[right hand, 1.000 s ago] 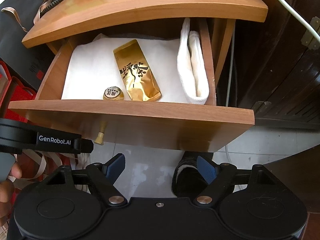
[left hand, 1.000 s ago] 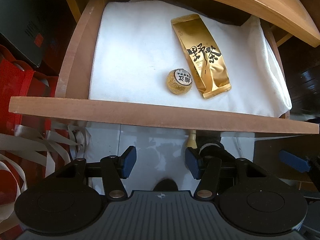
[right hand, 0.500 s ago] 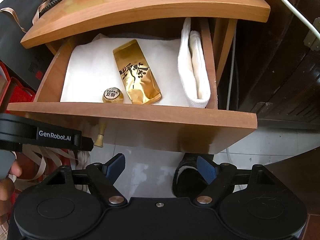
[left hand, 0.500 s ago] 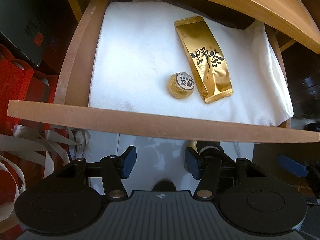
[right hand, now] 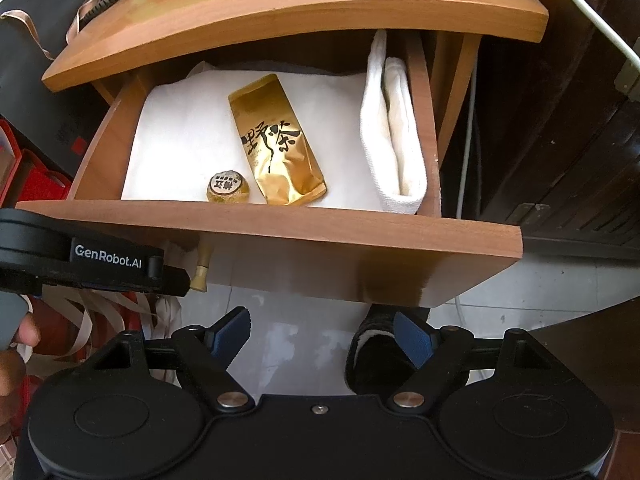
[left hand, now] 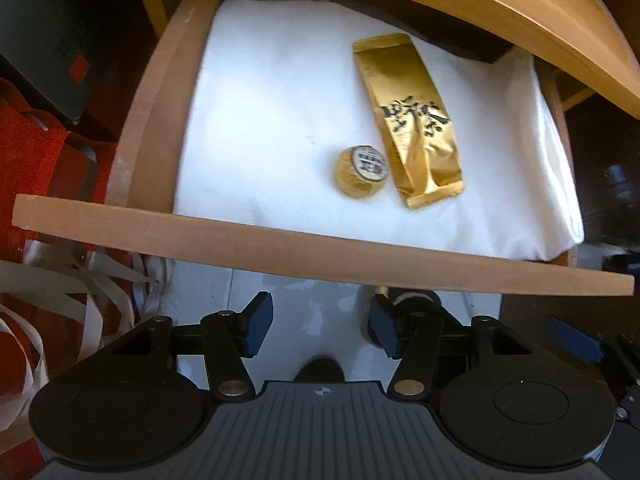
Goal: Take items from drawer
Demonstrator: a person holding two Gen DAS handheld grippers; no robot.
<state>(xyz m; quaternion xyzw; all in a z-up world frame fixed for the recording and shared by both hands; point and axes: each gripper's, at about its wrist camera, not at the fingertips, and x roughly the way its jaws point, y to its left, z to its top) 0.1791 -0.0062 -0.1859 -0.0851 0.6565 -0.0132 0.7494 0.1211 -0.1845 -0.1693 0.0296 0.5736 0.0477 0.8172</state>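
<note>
An open wooden drawer [left hand: 280, 240] is seen from above, pulled out from under a curved desk [right hand: 304, 12] top and lined with a white cloth [left hand: 260, 120]. Left to right in the left wrist view: red bags [left hand: 36, 152] with pale ribbon handles are stacked on the floor beside the drawer's left wall; inside the drawer, a small round gold-wrapped ball [left hand: 361, 172] is seen just beside the lower end of a long gold pouch [left hand: 412, 120] printed with black characters, the two close enough that it cannot be told whether they touch. Both are placed ahead of the left jaws [left hand: 320, 326], beyond the drawer front, slightly toward the right jaw. The left jaws are spread wide with nothing between them, held over pale floor tiles short of the drawer front.

In the right wrist view, the left tool's black body, marked GenRobot.AI, is seen at the far left with a hand [right hand: 16, 344] behind it. The ball [right hand: 228, 192] and pouch [right hand: 276, 148] are seen ahead of the right jaws [right hand: 320, 336], past the drawer front, toward the left jaw. A folded white towel [right hand: 394, 140] is stood on edge against the drawer's right wall. The right jaws are likewise spread and empty, with a dark slipper [right hand: 376, 356] below the right jaw.
</note>
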